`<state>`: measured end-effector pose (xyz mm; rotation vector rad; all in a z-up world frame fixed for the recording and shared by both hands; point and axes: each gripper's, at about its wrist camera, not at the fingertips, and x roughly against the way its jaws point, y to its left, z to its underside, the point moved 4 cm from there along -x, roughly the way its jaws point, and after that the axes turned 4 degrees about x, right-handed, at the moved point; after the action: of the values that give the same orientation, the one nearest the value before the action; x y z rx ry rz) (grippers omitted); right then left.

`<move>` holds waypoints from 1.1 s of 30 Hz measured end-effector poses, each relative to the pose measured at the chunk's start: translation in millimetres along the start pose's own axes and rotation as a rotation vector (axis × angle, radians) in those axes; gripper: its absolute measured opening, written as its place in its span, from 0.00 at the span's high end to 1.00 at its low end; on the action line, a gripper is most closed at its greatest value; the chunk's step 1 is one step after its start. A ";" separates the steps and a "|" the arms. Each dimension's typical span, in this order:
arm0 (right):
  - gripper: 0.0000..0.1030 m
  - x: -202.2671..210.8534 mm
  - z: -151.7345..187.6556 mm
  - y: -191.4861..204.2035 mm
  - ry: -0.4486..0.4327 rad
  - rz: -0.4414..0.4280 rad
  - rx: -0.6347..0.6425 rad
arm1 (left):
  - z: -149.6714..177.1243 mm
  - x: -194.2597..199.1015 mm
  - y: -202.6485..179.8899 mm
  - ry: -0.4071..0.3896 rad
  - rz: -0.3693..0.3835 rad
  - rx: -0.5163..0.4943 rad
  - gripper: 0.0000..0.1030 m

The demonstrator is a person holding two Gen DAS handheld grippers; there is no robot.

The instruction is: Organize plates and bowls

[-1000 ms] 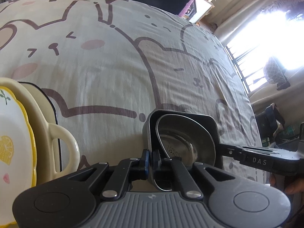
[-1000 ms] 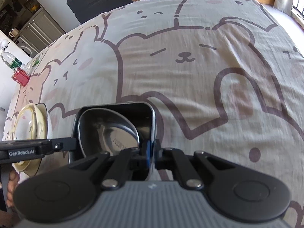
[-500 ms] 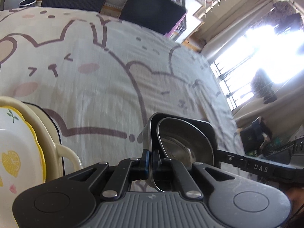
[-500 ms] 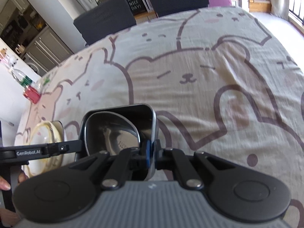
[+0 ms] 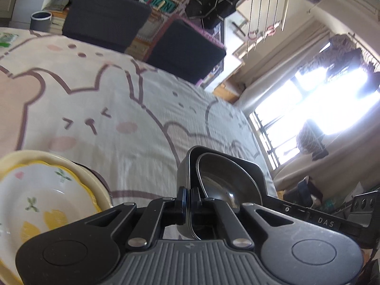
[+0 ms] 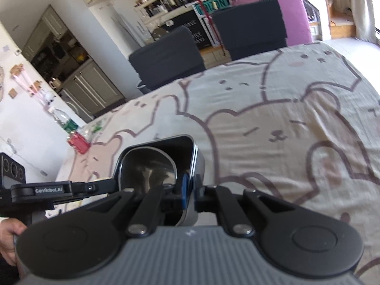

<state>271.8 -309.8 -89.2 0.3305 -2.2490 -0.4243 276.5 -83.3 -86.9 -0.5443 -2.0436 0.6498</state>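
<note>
A dark square dish point(image 5: 247, 166) with a shiny metal bowl point(image 5: 225, 180) inside it is held up above the table by both grippers. My left gripper point(image 5: 188, 204) is shut on the dish's left rim. My right gripper point(image 6: 189, 190) is shut on the dish's right rim point(image 6: 195, 156); the metal bowl point(image 6: 147, 171) shows inside it. The right gripper's arm point(image 5: 320, 220) crosses the left wrist view. A white plate with yellow edge point(image 5: 40, 204) sits in a cream dish point(image 5: 78, 168) at the lower left.
The table wears a cream cloth with bear drawings point(image 6: 285, 130). Two dark chairs point(image 6: 166, 54) stand at its far side. A bottle and a red pack point(image 6: 78, 142) sit at the table's far left. A bright window point(image 5: 320, 102) lies to the right.
Both grippers have lifted the dark dish with the metal bowl higher above the table and tilted upward. The cream dish stack has not moved.
</note>
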 end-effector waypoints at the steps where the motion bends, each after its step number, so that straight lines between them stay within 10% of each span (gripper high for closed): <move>1: 0.94 -0.6 -0.6 4.9 -0.004 -0.009 0.005 | -1.5 6.5 2.5 -0.012 0.002 0.002 0.97; 33: 0.94 -117.2 19.6 149.4 0.124 -0.047 0.101 | -10.1 126.1 116.5 -0.141 -0.125 0.087 0.97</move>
<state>317.4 -127.0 -119.8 0.4504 -2.1495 -0.3063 236.8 83.7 -77.0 -0.3249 -2.1493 0.7155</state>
